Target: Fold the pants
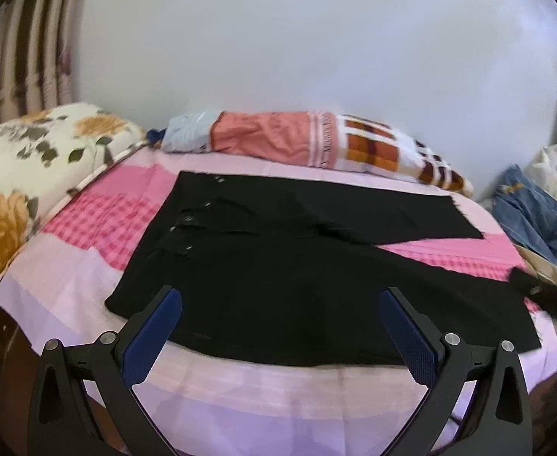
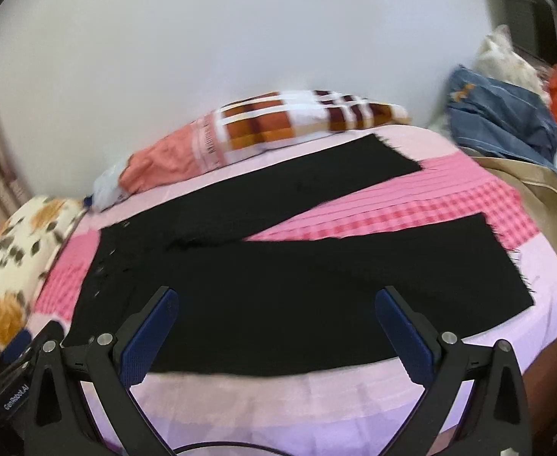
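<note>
Black pants point(image 1: 278, 250) lie flat on a pink bed sheet point(image 1: 88, 235), with the buttoned waist at the left and both legs running to the right. The right wrist view shows the pants point(image 2: 278, 266) with the legs spread in a V and pink checked sheet point(image 2: 392, 209) between them. My left gripper point(image 1: 280, 296) hovers open over the near edge of the pants by the waist, nothing between its blue pads. Over the near leg, my right gripper point(image 2: 276, 294) is open and empty too. Part of the left gripper's body point(image 2: 16, 399) shows at the lower left.
A floral pillow point(image 1: 31, 171) lies at the left end of the bed. A rolled plaid and salmon blanket point(image 1: 316, 144) rests along the white wall behind the pants. A heap of denim and other clothes point(image 2: 499, 114) sits past the bed's right end. The bed's front edge is just below the grippers.
</note>
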`<state>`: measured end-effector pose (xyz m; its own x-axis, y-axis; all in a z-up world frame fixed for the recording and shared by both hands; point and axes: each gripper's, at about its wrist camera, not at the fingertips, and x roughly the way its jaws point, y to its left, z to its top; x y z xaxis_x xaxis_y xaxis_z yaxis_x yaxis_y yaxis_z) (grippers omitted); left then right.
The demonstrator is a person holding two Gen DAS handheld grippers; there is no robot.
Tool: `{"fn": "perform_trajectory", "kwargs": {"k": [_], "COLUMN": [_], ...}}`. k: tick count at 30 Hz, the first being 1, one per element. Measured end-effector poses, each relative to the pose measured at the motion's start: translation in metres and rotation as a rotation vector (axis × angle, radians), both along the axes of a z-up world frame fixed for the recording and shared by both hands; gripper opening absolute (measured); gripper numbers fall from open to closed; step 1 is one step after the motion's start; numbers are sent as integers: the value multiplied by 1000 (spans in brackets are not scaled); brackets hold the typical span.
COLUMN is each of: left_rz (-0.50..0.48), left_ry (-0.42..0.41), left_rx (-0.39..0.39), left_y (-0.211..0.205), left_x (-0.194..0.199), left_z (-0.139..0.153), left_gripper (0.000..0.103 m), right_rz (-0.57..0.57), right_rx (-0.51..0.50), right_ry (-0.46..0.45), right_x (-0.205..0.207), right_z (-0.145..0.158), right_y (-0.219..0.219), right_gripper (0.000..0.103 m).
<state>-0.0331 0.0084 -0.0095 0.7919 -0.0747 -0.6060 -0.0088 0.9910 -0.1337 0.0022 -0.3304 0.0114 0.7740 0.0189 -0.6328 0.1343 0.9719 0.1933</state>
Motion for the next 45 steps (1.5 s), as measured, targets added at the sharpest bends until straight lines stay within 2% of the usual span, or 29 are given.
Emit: {"fn": "perform_trajectory", "kwargs": {"k": [6,9,16,24,31,34,37,40,42,45], "left_rz": [73,89,104,89,23,12,7,-57,-126,-132], "left_ry": [-7,-11,-17,-20,-12,0,42,137,221,246], "left_rx": [54,60,85,122,166,241,260,220,125,93], "left_y": [13,15,21,24,32,50,78,115,138,160], "left_x": [14,18,31,50,83,115,154,210,250,297], "left_z": [-2,-1,-1,-3,-6,-10,-15,-26,-38,-49], "left_gripper": [103,103,103,103,103,103,103,103,103,102], "right_rz": [-17,-16,-90,-74,-65,-74,-72,-59,-52,-50], "right_rx": [-37,-45,-55,-84,-178,-171,-168,-157,-158,-148], "right_ry": [-24,-39,-52,-38,-33,-35,-30,3,35,74], "right_x": [4,2,1,12,35,47,55,67,76,86], "right_z": [12,4,-5,-11,-7,-5,-7,-14,-23,-32], "right_y": [6,-6,-25,-20,-7,-8,-7,-2,0,0], "right_gripper": [103,103,103,103,103,103,103,103,102,102]}}
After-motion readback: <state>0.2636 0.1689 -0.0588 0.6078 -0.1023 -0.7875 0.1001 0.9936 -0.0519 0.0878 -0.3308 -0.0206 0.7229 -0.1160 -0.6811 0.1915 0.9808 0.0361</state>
